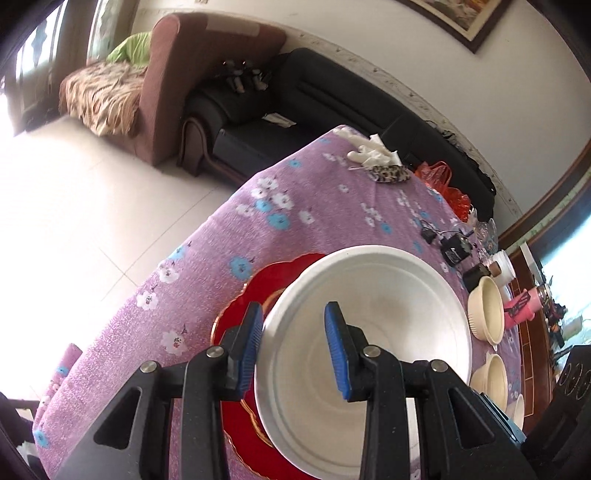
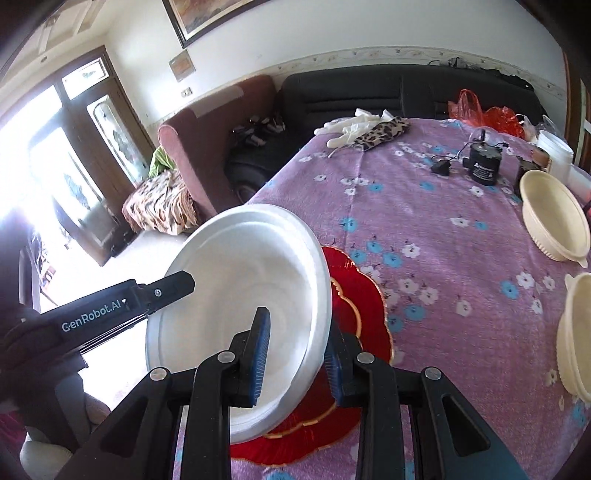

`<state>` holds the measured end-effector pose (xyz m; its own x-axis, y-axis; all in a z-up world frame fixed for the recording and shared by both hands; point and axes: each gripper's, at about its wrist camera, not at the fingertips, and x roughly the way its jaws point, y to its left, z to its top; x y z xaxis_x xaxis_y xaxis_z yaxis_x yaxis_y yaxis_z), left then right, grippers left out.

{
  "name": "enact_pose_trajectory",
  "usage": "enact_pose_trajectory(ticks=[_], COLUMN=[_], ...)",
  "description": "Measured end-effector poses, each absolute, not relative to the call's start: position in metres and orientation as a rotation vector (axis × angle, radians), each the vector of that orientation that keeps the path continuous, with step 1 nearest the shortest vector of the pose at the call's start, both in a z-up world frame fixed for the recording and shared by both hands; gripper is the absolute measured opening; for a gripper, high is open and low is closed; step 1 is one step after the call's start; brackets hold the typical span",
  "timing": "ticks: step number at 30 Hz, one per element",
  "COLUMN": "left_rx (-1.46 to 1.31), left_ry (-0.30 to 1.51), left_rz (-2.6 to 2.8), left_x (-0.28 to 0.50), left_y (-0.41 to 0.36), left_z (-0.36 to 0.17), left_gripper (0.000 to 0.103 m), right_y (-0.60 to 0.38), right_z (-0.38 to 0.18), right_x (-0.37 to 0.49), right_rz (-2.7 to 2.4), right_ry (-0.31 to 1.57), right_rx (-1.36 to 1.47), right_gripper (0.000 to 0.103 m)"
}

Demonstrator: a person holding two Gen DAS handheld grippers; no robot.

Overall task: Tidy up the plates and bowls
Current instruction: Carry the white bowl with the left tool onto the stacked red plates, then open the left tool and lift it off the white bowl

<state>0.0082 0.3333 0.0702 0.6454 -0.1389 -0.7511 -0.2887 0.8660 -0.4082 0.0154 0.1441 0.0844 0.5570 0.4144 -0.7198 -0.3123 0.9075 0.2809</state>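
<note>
Both grippers pinch the white bowl by its rim, one on each side. The left gripper bites one edge and the right gripper bites the other. The bowl is tipped over the red plates on the purple table. Cream bowls sit off to the side.

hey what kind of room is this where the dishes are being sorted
Most likely a home living room: a black sofa and a maroon armchair stand along the wall, a framed picture hangs above, and the dishes sit on a table under a purple flowered cloth.
</note>
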Motion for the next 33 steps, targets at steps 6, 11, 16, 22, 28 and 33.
enact_pose_trajectory(ticks=[6, 11, 16, 22, 28, 33], left_rx=[-0.531, -0.537, -0.549, -0.505, -0.426, -0.345], left_ry=[0.875, 0.85, 0.829, 0.753, 0.642, 0.696], left_rz=[0.104, 0.113, 0.125, 0.156, 0.067, -0.12], left_x=[0.012, 0.01, 0.004, -0.023, -0.062, -0.067], left_y=[0.336, 0.338, 0.343, 0.336, 0.294, 0.231], left_z=[0.064, 0.067, 0.073, 0.098, 0.125, 0.115], left_gripper=[0.035, 0.058, 0.063, 0.063, 0.081, 0.081], right_y=[0.155, 0.16, 0.155, 0.129, 0.066, 0.007], right_z=[0.072, 0.071, 0.079, 0.099, 0.115, 0.116], right_x=[0.025, 0.019, 0.011, -0.013, -0.071, -0.103], right_rz=[0.415, 0.389, 0.361, 0.328, 0.253, 0.132], right_ry=[0.895, 0.834, 0.774, 0.701, 0.606, 0.591], right_rx=[0.088, 0.034, 0.039, 0.065, 0.049, 0.04], right_gripper=[0.031, 0.032, 0.054, 0.055, 0.068, 0.071])
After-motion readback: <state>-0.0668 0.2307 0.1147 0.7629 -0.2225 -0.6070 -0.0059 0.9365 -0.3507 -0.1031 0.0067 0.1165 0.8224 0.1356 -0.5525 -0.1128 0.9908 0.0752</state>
